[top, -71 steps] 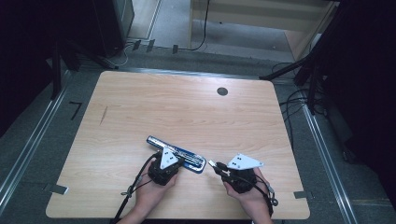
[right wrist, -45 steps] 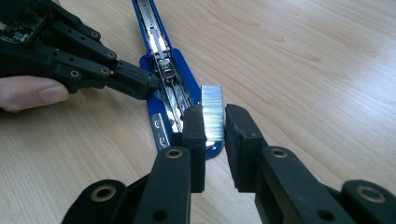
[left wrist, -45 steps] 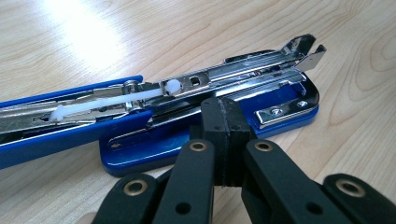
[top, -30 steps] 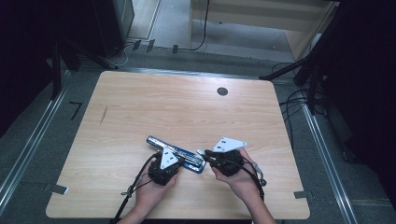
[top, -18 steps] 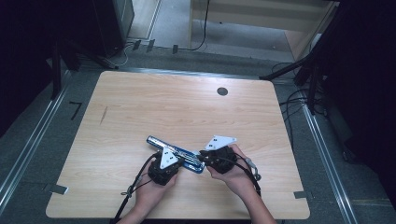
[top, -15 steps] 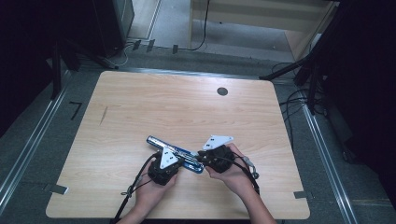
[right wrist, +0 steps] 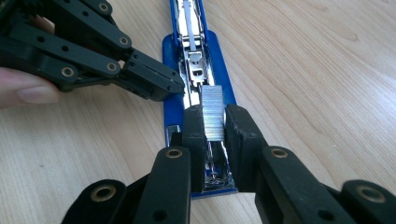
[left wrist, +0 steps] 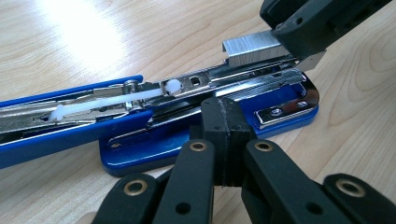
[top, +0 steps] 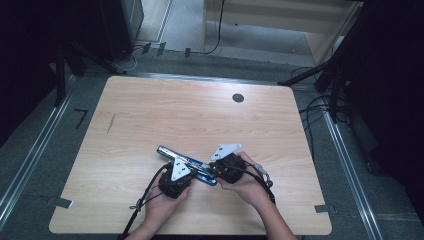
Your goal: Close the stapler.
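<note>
A staple strip (right wrist: 214, 115) — clamped in the right gripper (right wrist: 215, 122) — hovers lengthwise over the opened blue stapler's (top: 186, 164) magazine channel (left wrist: 233, 77) at the table's (top: 150, 115) near edge, while the clenched left gripper (left wrist: 225, 135) pins the base.

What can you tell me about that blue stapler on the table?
The stapler is blue with shiny metal inner parts, and it lies swung open flat on the wooden table. Its metal staple channel is exposed, with a white plastic pusher rod along it. The left gripper, shut, presses down on its base. The right gripper holds a silver strip of staples just over the channel's front end.
</note>
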`<state>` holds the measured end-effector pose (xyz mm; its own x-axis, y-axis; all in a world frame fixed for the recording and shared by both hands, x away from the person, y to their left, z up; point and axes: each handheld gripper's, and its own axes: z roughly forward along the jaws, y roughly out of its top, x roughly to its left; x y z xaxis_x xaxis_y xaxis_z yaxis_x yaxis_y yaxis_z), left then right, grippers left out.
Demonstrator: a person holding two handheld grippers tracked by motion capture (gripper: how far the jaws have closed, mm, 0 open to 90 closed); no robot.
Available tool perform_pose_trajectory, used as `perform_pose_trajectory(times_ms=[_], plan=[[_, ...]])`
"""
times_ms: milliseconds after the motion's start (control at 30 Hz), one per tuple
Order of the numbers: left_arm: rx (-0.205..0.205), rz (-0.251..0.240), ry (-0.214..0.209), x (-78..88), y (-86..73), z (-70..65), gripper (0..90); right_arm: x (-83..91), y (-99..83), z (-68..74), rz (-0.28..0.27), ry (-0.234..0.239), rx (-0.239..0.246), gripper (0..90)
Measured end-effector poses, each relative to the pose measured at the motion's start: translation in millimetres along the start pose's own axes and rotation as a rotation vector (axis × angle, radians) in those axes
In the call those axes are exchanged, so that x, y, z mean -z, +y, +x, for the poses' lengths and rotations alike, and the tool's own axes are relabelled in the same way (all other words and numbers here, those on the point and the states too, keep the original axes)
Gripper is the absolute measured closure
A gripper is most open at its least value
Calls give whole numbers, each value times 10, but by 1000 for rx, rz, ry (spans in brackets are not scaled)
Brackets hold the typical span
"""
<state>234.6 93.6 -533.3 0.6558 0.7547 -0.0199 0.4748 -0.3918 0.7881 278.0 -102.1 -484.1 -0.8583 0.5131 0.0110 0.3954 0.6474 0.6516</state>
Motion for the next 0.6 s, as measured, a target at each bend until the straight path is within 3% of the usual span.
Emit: perform_pose_trajectory(times_ms=[600], plan=[[1, 0, 0, 0, 0, 1, 900, -15, -13, -23, 19, 33, 15, 801]])
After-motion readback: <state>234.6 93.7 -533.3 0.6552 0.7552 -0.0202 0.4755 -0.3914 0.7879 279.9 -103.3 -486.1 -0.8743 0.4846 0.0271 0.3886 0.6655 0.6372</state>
